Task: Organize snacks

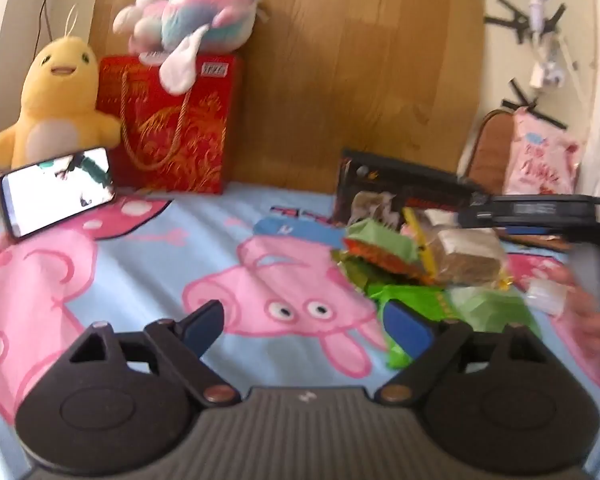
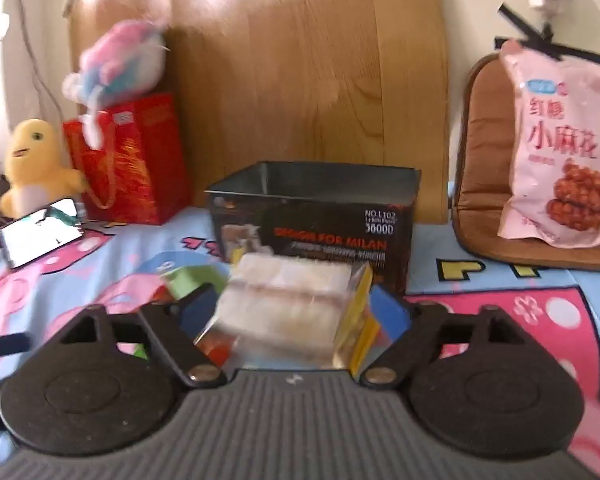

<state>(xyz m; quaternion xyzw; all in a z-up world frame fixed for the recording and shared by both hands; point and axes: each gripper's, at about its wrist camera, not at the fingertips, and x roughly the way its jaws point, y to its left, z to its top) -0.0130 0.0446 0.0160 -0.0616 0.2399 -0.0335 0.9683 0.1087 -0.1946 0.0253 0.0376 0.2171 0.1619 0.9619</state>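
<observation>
Right gripper, jaws spread wide, with a clear-wrapped layered cake snack lying between its blue pads; whether the pads press on it cannot be told, and the open black box stands just behind on the cartoon-print sheet. Left gripper, jaws likewise spread and holding nothing, hovers over the sheet with a heap of green and orange snack packets near its right finger. A pink snack bag leans on the brown cushion.
</observation>
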